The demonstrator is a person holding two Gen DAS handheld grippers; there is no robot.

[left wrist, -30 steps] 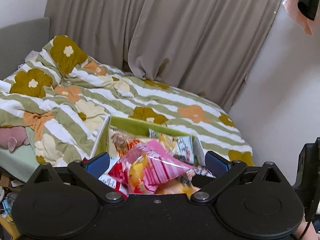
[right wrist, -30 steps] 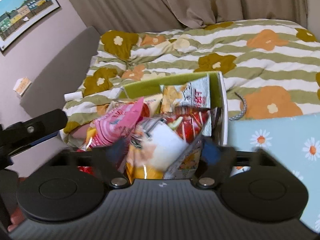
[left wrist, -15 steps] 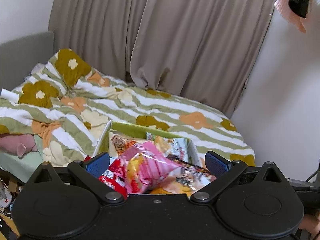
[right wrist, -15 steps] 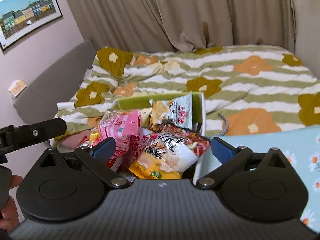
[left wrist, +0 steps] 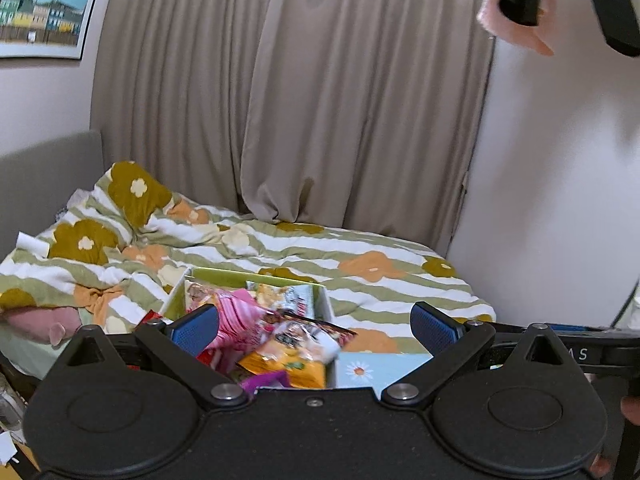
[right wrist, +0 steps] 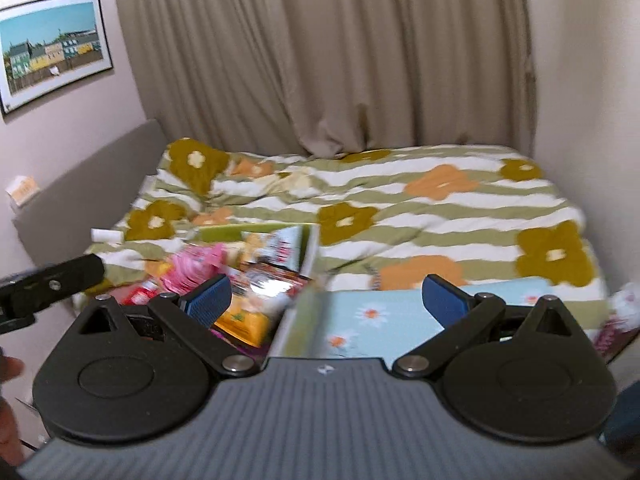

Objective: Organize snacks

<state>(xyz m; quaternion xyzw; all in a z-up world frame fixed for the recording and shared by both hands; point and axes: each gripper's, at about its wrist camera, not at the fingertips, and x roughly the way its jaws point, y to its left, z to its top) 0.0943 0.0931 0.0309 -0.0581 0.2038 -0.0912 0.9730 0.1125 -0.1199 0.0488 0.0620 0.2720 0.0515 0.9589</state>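
Observation:
A green-lined box (left wrist: 240,279) (right wrist: 310,254) full of snack packets rests on the near edge of the bed. A pink packet (left wrist: 240,316) (right wrist: 196,266), an orange packet (left wrist: 292,368) (right wrist: 244,320) and a white and red packet (left wrist: 308,334) (right wrist: 272,280) lie on top. My left gripper (left wrist: 316,328) is open above and behind the box, with nothing between its fingers. My right gripper (right wrist: 328,300) is open too, raised over the box's right wall and a light blue daisy cloth (right wrist: 392,312) (left wrist: 376,368).
The bed carries a striped floral duvet (left wrist: 360,256) (right wrist: 440,200). Beige curtains (right wrist: 360,60) hang behind, a grey headboard (right wrist: 92,184) and a framed picture (right wrist: 52,48) are on the left, and a white wall (left wrist: 560,200) on the right. A pink plush (left wrist: 44,322) lies at the left edge.
Both grippers have drawn back and risen from the box, so the snacks look smaller and lower. The right gripper, blurred over the packets a second ago, now stands open and empty.

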